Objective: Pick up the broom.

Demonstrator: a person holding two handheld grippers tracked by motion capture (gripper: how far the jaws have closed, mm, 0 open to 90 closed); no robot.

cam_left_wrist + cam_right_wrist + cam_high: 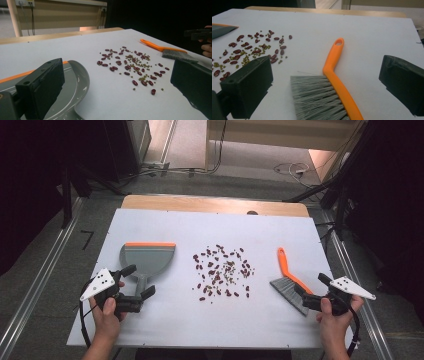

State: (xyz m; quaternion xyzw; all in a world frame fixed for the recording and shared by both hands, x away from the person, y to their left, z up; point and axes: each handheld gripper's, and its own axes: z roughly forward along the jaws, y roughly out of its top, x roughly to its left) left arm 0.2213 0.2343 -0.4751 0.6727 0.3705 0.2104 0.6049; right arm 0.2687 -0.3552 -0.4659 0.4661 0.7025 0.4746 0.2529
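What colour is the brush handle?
Orange; the brush handle shows best in the right gripper view.

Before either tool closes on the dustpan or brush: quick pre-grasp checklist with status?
1. Left tool open: ok, jaws stand wide.
2. Dustpan handle between the left jaws: ok in the high view; touching or not, cannot tell.
3. Right tool open: ok.
4. Brush between the right jaws: ok, the head end lies in the gap, not gripped.
5. Beans lie between dustpan and brush: ok, one loose scatter on the table.
6. Dustpan mouth faces the beans: not ok, its orange edge points away from the person.
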